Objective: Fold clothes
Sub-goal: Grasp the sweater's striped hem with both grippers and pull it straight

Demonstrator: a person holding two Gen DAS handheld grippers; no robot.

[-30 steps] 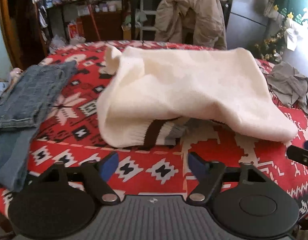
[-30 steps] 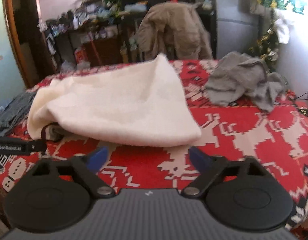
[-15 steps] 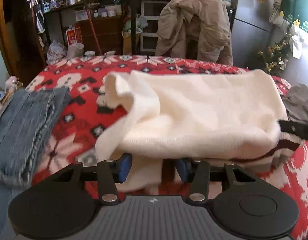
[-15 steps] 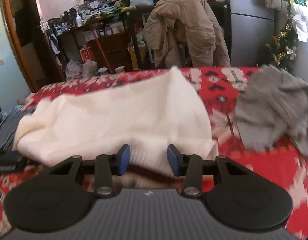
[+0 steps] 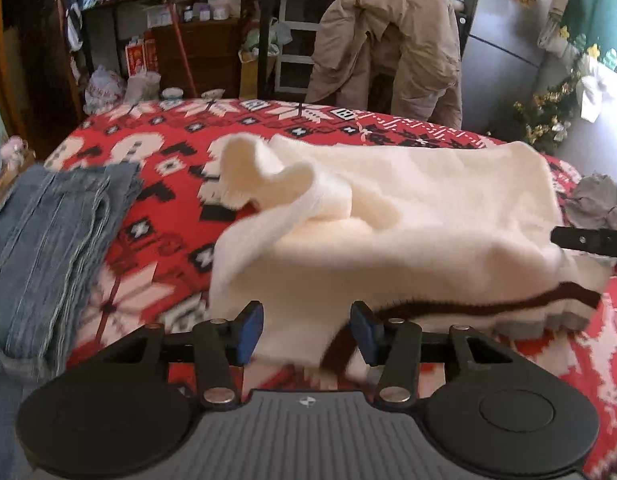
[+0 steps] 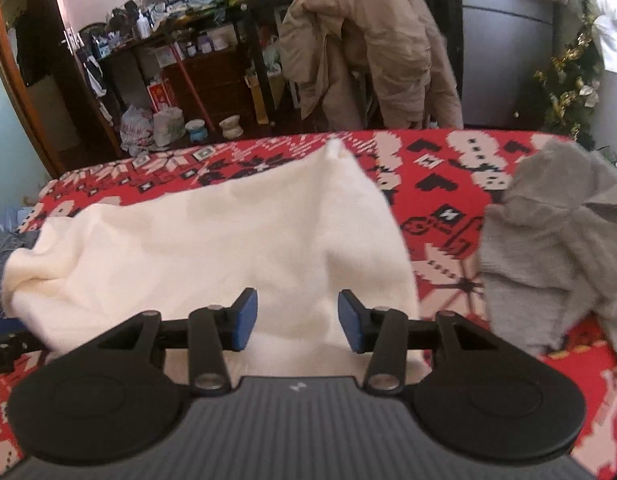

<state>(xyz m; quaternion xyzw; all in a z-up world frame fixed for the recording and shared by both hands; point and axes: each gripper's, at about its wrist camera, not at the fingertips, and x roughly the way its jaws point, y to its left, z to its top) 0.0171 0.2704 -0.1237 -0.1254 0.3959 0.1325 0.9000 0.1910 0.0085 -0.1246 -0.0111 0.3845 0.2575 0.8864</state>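
The left gripper [image 5: 306, 330] is closed on the near hem of the cream sweater [image 5: 388, 216], its jaws having just narrowed onto the knit beside the dark stripe. The right gripper [image 6: 294, 320] is likewise clamped on the sweater's near edge — cloth bunched between the blue pads, the jaws having just been closing. The sweater is spread across the red patterned blanket [image 6: 448, 160]; folded jeans [image 5: 52, 232] lie left, a grey garment [image 6: 556, 240] right.

Hand-held gripper [image 5: 307, 330]: black linkages, blue pads [image 5: 250, 330], grey ribbed housing.
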